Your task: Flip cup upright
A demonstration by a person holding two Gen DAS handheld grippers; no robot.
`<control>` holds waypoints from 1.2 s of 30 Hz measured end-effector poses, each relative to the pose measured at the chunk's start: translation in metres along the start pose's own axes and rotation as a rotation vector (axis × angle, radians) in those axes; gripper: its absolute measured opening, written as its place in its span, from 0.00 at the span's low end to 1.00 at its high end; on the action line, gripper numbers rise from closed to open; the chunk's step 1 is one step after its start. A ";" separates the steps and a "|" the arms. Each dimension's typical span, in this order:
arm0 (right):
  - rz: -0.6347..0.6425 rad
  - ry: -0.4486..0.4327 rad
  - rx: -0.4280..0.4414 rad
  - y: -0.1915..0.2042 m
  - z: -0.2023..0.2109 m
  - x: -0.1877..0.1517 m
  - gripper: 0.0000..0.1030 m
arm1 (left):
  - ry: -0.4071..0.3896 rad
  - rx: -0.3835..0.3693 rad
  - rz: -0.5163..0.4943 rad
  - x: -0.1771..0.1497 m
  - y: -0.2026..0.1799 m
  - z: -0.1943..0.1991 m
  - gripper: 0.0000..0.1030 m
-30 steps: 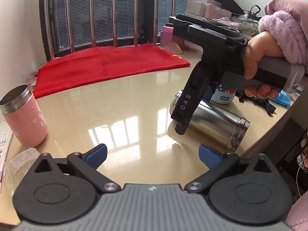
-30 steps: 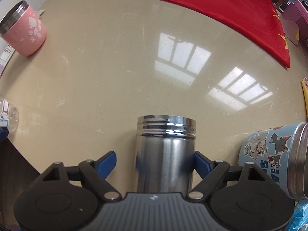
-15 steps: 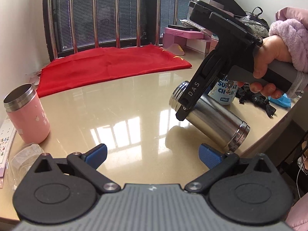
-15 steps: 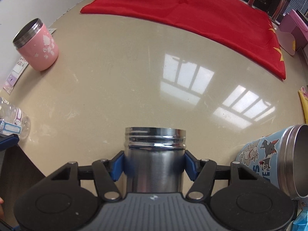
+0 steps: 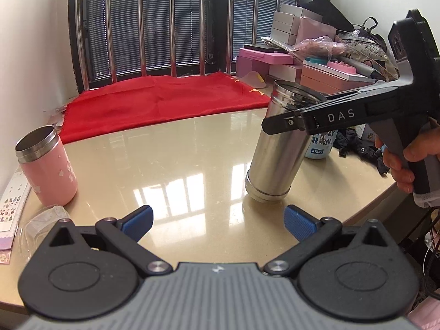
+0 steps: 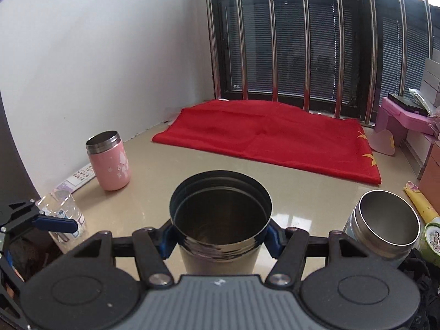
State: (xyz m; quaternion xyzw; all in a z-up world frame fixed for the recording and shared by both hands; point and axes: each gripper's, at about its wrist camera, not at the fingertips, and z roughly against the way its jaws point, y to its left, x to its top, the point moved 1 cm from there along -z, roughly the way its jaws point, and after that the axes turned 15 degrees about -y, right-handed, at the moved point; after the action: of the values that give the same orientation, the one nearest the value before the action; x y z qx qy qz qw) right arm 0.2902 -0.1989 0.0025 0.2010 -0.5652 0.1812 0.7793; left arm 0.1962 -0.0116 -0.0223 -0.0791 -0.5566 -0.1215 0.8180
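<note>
Steel cup [image 6: 220, 220] clamped in right hand-held gripper [image 6: 220, 233]; left hand-held gripper [image 5: 217, 220] agape; pink cup [image 5: 46, 165], cartoon cup [image 6: 385, 231] nearby.

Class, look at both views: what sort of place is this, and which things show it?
Probably a lived-in room at home: a glossy beige table by a barred window, with stacked pink storage boxes and a pink steel-rimmed mug.

At three o'clock the right tongs [image 5: 277, 122] clamp the steel cup [image 5: 277, 148] near its open rim, mouth up, slightly tilted, base on the worktop [image 5: 170, 148]. The left tongs [image 5: 217, 221] gape wide at six o'clock. A pink cup [image 5: 45, 165] stands at nine o'clock.
</note>
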 end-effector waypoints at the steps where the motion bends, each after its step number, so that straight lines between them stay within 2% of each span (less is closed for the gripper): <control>1: 0.001 -0.039 -0.002 0.002 0.002 -0.002 0.60 | -0.001 0.004 -0.001 0.001 0.000 0.001 1.00; 8: 0.042 -0.135 -0.020 0.009 -0.010 0.001 0.60 | -0.016 0.049 -0.001 0.003 -0.003 -0.002 1.00; 16: 0.105 -0.053 -0.022 0.013 -0.058 -0.005 0.60 | -0.010 0.086 0.020 0.002 -0.002 -0.015 1.00; 24: 0.074 -0.038 -0.019 0.013 -0.064 -0.008 0.60 | -0.009 0.082 0.010 0.003 -0.004 -0.014 1.00; 28: 0.065 -0.057 -0.023 0.014 -0.059 -0.008 0.84 | -0.015 0.085 0.001 0.005 -0.006 -0.012 1.00; 31: 0.052 -0.105 -0.027 0.014 -0.047 -0.004 0.87 | -0.027 0.088 -0.005 0.006 -0.007 -0.007 1.00; 32: 0.044 -0.129 -0.027 0.014 -0.041 -0.002 0.92 | -0.036 0.087 -0.006 0.007 -0.008 -0.003 1.00; 36: 0.016 -0.259 -0.039 0.020 0.006 0.005 1.00 | -0.099 0.087 0.004 0.010 -0.014 0.018 1.00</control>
State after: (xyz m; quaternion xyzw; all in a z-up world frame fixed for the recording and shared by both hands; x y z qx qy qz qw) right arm 0.2764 -0.1848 0.0114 0.2029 -0.6662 0.1489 0.7020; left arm 0.1797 -0.0218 -0.0067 -0.0505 -0.6010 -0.0916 0.7924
